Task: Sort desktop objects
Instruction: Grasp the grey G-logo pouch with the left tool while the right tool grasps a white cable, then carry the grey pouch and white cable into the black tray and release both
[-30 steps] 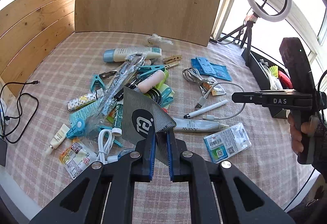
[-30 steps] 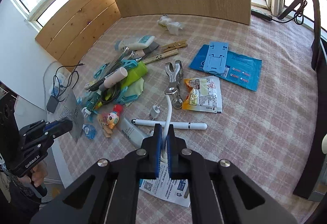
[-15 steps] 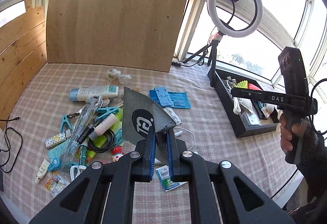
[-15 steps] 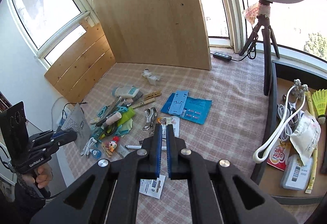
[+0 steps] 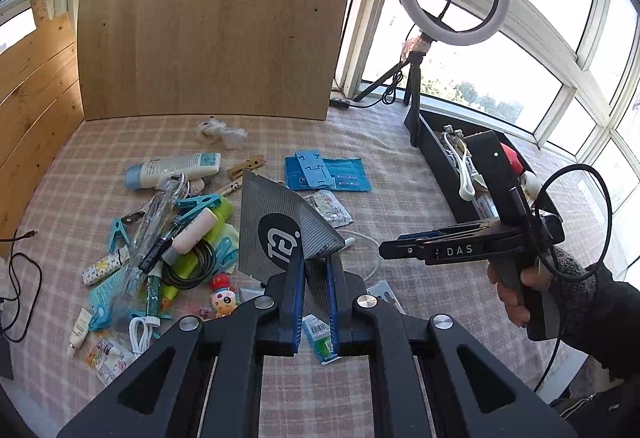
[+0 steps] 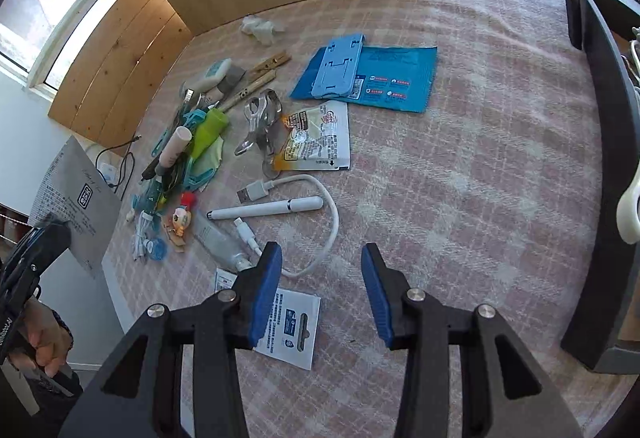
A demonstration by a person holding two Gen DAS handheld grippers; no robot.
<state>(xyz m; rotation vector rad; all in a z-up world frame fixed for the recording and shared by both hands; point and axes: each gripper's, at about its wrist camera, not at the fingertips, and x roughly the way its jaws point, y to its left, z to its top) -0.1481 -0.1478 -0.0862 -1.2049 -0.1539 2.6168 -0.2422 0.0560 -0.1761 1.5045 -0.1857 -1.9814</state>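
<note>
Change: since half a second ago our right gripper (image 6: 322,278) has dropped back low over the checked cloth (image 6: 480,166) and its jaws, then together, now stand wide apart.
Left claw: our left gripper (image 5: 312,278) is clamped on the grey packet (image 5: 276,230), held up off the table.
Packet: flat, thin and light, we judge; it stands stiff enough above the fingers but would crease, so the bottom edge grip suits it.
Right claw: empty, above bare cloth beside the white cable (image 6: 320,222) and white pen (image 6: 268,208).
Cable: soft and floppy, we expect; best taken at the loop.
Tray: the black tray (image 5: 440,166) sits at the right edge of the table, well apart from the packet.
Pose: both grippers point across the clutter, left one raised, right one low.
</note>
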